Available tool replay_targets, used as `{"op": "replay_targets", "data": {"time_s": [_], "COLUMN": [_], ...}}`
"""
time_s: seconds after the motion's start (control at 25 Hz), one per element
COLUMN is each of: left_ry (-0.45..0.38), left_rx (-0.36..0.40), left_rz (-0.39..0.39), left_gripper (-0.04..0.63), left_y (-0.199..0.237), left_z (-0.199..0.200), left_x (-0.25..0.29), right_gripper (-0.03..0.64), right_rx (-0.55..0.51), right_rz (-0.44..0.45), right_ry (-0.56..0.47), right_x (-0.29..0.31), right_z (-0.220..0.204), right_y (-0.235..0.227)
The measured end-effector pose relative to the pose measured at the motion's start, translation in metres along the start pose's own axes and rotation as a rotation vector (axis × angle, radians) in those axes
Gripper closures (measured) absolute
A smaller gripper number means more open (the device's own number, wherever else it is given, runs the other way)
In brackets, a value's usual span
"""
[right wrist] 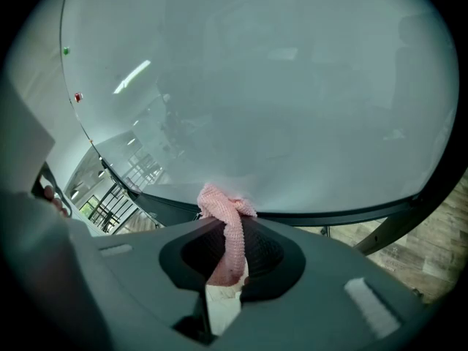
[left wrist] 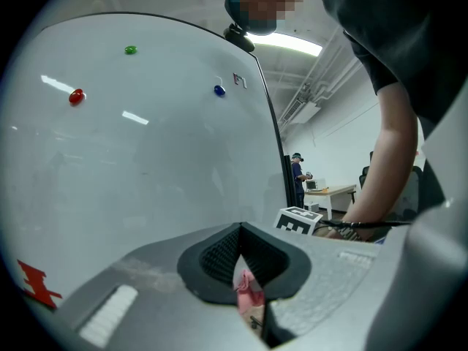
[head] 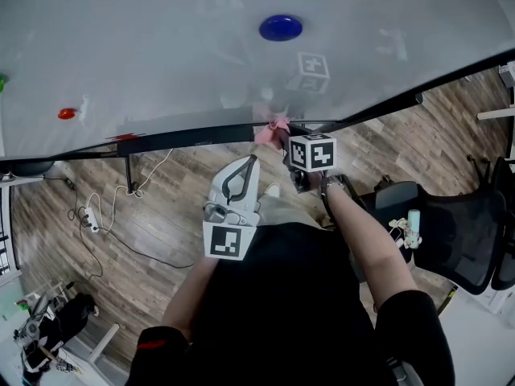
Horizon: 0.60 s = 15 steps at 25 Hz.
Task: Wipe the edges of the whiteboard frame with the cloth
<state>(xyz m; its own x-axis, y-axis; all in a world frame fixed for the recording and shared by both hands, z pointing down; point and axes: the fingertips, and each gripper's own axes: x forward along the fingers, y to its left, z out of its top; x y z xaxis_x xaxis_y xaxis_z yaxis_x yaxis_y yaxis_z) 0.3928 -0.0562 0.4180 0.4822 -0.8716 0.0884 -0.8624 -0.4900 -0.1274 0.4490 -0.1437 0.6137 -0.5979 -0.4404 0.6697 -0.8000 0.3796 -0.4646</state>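
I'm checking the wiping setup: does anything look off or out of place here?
Nothing looks spilled or damaged. The pink cloth in the right tool is twisted into a ropey wad, so only its bunched end meets the whiteboard frame.

Glossy smooth white whiteboard [head: 161, 63], glare everywhere. Pink knitted cloth [right wrist: 219, 202] soft, nubbly. Dark matt frame edge [head: 193, 137]. Wood-grain plank floor [head: 161, 215], slight sheen. Right gripper [right wrist: 232, 227] matt grey plastic, ribbed black pads [right wrist: 264, 252].

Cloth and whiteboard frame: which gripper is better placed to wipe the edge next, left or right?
Right. The right gripper is shut on the pink cloth, which sits against the dark frame. The left gripper is shut, holds nothing, and hangs lower, away from the frame.
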Motion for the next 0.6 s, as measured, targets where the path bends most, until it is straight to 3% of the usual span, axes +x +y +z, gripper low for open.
{"op": "replay_targets", "data": {"time_s": [0.6], "left_ry": [0.023], "left_rx": [-0.012], "left_rz": [-0.039], "left_gripper": [0.595], "left_y": [-0.017], "left_z": [-0.002], "left_x": [0.012], "right_gripper": [0.558], "right_rx": [0.018], "right_rz": [-0.028], "right_ry": [-0.011], "right_x": [-0.016], "right_z": [0.001], "right_y": [-0.025]}}
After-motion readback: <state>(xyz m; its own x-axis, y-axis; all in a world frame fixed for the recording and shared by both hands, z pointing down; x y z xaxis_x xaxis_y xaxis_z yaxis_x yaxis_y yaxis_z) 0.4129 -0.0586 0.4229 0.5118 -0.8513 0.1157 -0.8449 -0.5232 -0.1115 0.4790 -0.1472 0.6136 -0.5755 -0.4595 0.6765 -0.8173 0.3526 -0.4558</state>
